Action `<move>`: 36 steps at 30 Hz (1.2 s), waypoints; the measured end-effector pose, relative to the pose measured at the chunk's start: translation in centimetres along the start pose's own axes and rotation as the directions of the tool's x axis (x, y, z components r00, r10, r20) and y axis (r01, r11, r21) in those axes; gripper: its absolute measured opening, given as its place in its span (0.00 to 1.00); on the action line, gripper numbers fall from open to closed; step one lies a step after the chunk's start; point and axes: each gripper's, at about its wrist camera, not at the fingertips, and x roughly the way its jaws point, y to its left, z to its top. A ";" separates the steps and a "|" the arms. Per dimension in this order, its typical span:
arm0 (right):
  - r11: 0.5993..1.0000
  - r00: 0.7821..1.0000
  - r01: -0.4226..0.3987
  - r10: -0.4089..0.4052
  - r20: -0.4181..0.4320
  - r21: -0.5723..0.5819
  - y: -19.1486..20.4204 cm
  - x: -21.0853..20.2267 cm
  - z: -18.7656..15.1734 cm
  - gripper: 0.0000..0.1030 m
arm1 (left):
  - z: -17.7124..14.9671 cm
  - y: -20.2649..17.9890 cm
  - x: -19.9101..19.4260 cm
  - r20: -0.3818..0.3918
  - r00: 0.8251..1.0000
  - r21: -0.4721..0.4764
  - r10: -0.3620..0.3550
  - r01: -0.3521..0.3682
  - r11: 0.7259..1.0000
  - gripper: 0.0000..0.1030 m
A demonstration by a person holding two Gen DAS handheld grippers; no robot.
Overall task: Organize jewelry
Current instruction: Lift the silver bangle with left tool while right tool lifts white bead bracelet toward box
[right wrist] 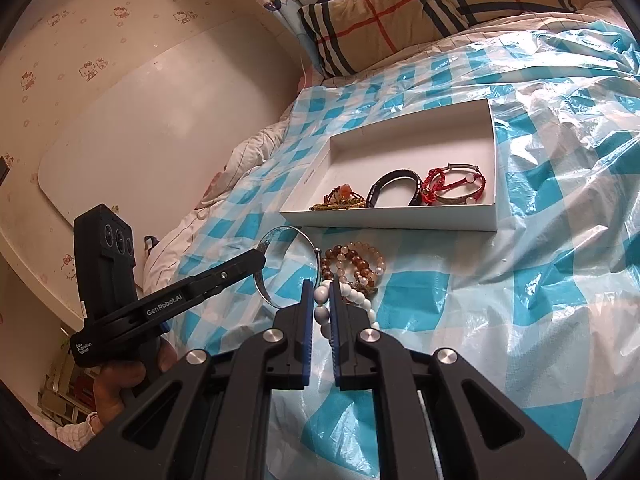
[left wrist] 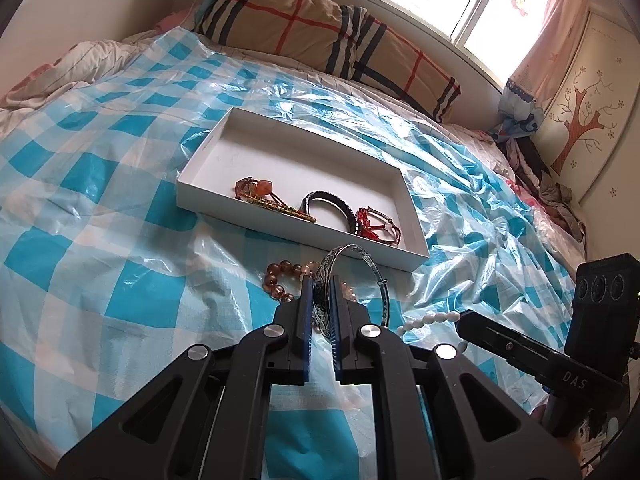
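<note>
The left hand-held gripper (left wrist: 323,300) is clamped on the rigid engraved silver metal bangle (left wrist: 352,280); grip its flat band. The right hand-held gripper (right wrist: 322,300) pinches the limp white bead bracelet (right wrist: 320,312), above the bed near the white cardboard tray (right wrist: 400,214).

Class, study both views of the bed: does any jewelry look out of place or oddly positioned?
Yes. A heap of brown bead bracelets lies on the checked plastic sheet in front of the white box, not inside it. The left gripper pinches a silver bangle on edge, and the right gripper pinches a white bead bracelet.
</note>
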 end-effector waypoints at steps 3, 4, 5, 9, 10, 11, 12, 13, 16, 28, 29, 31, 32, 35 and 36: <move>1.000 1.000 0.000 0.000 -0.001 0.001 0.0 0.0 0.0 0.08 | 0.0 0.0 0.0 0.000 1.000 0.000 0.000 0.000 1.000 0.06; 1.000 1.000 -0.001 0.001 -0.001 0.001 0.0 0.0 0.0 0.08 | -0.1 -0.1 0.0 0.000 1.000 0.000 0.000 0.000 1.000 0.06; 1.000 1.000 -0.001 0.001 -0.001 0.002 -0.1 0.0 0.0 0.08 | 0.0 -0.1 0.0 0.000 1.000 0.000 0.000 0.000 1.000 0.06; 1.000 1.000 -0.002 0.002 -0.001 0.001 -0.1 0.0 0.0 0.08 | -0.1 -0.1 0.0 0.001 1.000 -0.001 -0.001 0.001 1.000 0.06; 1.000 1.000 -0.002 0.002 -0.001 0.001 -0.1 0.0 0.0 0.08 | 0.0 -0.1 0.0 0.000 1.000 0.000 -0.001 0.001 1.000 0.06; 1.000 1.000 -0.001 0.001 -0.001 0.001 -0.1 0.0 0.0 0.08 | -0.1 -0.1 0.0 0.000 1.000 0.000 0.001 -0.001 1.000 0.06; 1.000 1.000 -0.001 0.001 -0.001 0.002 -0.1 0.0 0.0 0.08 | -0.1 -0.1 0.0 0.001 1.000 0.000 0.000 0.000 1.000 0.06; 1.000 1.000 -0.002 0.002 -0.001 0.002 -0.1 0.0 0.0 0.08 | 0.0 -0.1 0.0 0.001 1.000 0.000 0.000 0.000 1.000 0.06; 1.000 1.000 -0.002 0.002 0.000 0.003 -0.1 -0.1 0.0 0.08 | -0.1 -0.1 0.0 0.001 1.000 0.001 0.000 0.000 1.000 0.06; 1.000 1.000 -0.005 0.005 0.001 0.007 -0.1 -0.1 0.0 0.08 | -0.1 -0.2 0.0 0.001 1.000 0.002 0.000 0.000 1.000 0.06; 1.000 1.000 -0.004 0.004 0.001 0.007 -0.1 -0.1 0.0 0.08 | -0.2 -0.2 0.0 0.002 1.000 0.003 0.001 -0.001 1.000 0.06; 1.000 1.000 -0.005 0.005 0.002 0.007 -0.1 -0.1 0.0 0.08 | -0.1 -0.2 0.0 0.002 1.000 0.004 0.001 -0.001 1.000 0.06; 1.000 1.000 -0.005 0.005 0.002 0.007 -0.1 -0.1 0.0 0.08 | -0.2 -0.2 0.0 0.002 1.000 0.002 0.000 0.000 1.000 0.06; 1.000 1.000 -0.008 0.008 0.006 0.012 0.0 -0.2 0.0 0.08 | -0.1 -0.2 -0.1 0.003 1.000 -0.001 -0.004 0.004 1.000 0.06; 1.000 1.000 -0.012 0.011 0.007 0.016 0.0 -0.1 0.0 0.08 | -0.1 -0.1 -0.1 0.005 1.000 -0.005 -0.009 0.009 1.000 0.06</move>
